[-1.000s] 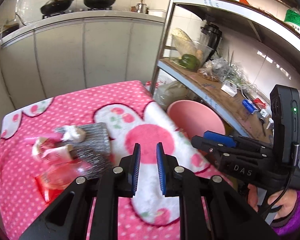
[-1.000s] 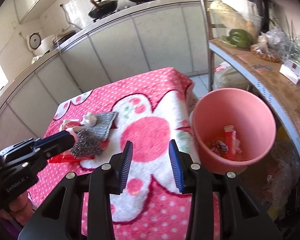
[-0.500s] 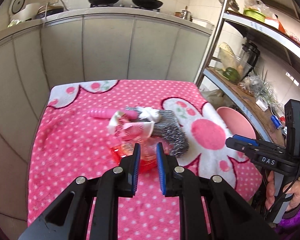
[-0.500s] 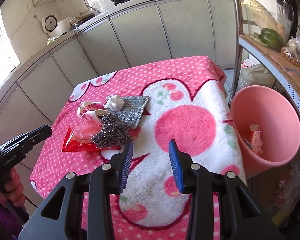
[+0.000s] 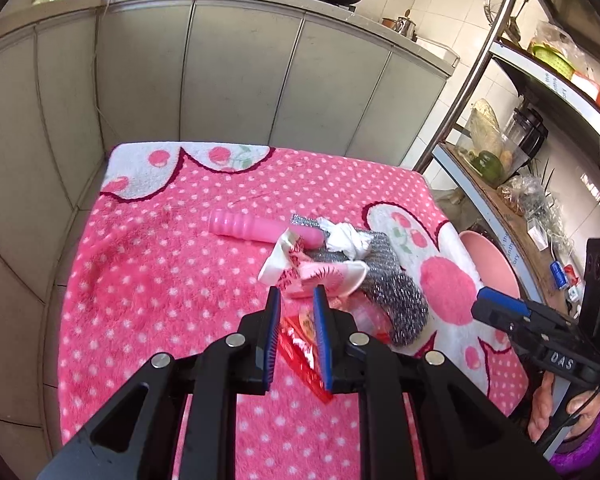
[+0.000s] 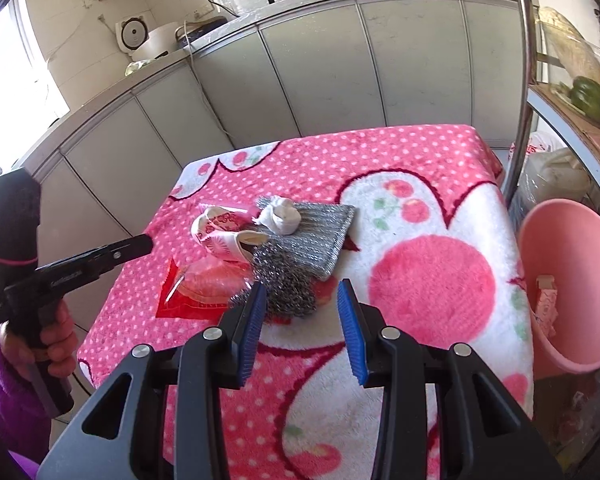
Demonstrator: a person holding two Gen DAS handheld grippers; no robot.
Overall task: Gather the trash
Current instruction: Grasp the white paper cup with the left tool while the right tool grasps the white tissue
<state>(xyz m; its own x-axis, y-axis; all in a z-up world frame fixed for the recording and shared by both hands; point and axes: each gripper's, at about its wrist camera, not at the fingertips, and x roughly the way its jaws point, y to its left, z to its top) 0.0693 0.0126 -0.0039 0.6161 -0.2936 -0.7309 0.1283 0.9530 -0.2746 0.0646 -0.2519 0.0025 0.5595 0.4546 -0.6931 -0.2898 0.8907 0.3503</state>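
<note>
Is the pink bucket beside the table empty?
No. The pink bucket already holds at least one small pink-and-white packet against its inner wall.

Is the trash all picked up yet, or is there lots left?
Just started. A little trash already lies in the pink bin. Neither the left gripper nor the right gripper holds anything; both are open. Left on the blanket: red wrapper, crumpled paper cup, white tissue wad, and whatever else in the pile is trash.

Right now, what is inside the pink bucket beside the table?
The pink bucket holds a pink-and-white wrapper leaning against its inner wall. Its bottom is cut off by the rim and the picture's edge, so anything lower is unseen.
</note>
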